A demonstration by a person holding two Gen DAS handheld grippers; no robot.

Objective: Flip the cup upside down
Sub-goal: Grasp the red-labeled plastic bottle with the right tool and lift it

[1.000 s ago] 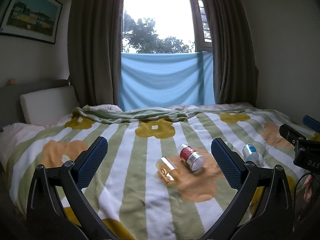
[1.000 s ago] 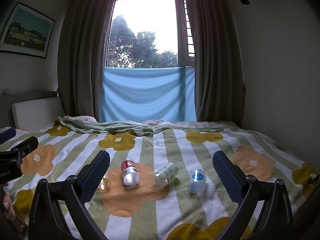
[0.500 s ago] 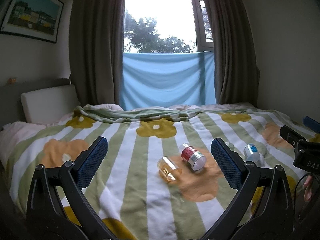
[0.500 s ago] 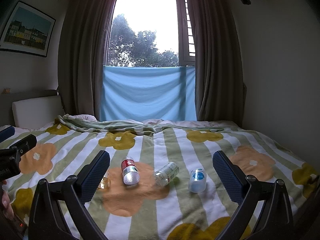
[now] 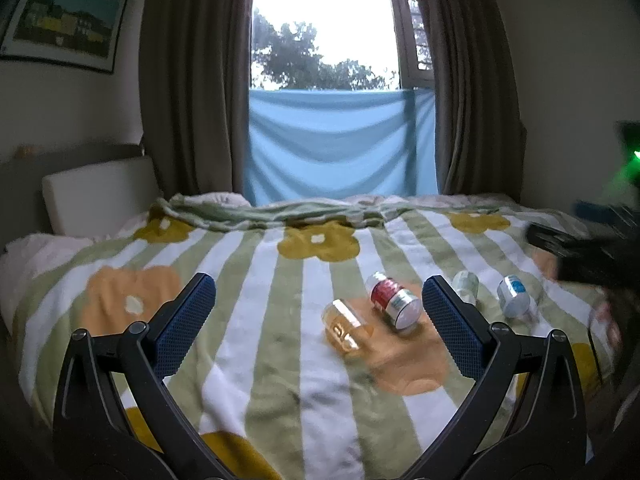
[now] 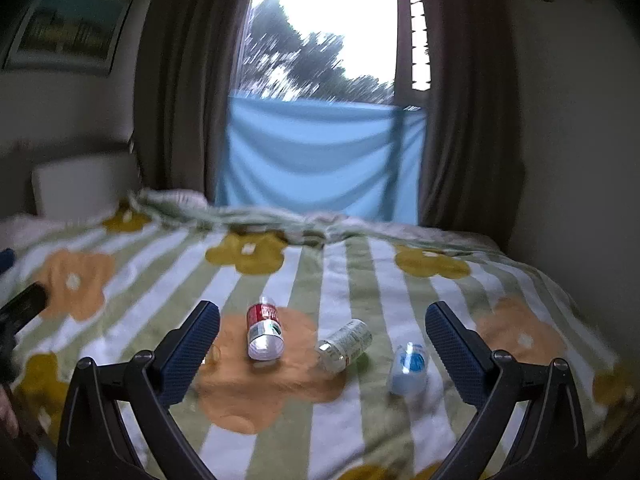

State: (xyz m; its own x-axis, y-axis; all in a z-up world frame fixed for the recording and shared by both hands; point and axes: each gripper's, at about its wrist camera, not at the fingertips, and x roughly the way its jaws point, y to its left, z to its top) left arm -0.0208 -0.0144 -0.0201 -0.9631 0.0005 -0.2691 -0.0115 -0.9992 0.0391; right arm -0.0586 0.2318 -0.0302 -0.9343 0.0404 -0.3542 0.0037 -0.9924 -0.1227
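Observation:
Several small cups lie on their sides on the striped flower blanket. The left wrist view shows an amber cup, a red-labelled cup, a clear cup half behind my finger, and a blue-labelled cup. My left gripper hangs open and empty, short of the amber cup. From the right wrist, the red-labelled cup, clear cup and blue-labelled cup lie between the open fingers of my right gripper, which holds nothing. The amber cup peeks past its left finger.
A white pillow leans on the headboard at the far left. Dark curtains and a blue cloth hang behind the bed. The wall runs close along the bed's right side. My right gripper's body shows blurred at the left view's right edge.
The right gripper is moving: its view has blurred and tilted, and in the left wrist view it now sits higher and further in. The cups lie where they were. Both grippers remain open.

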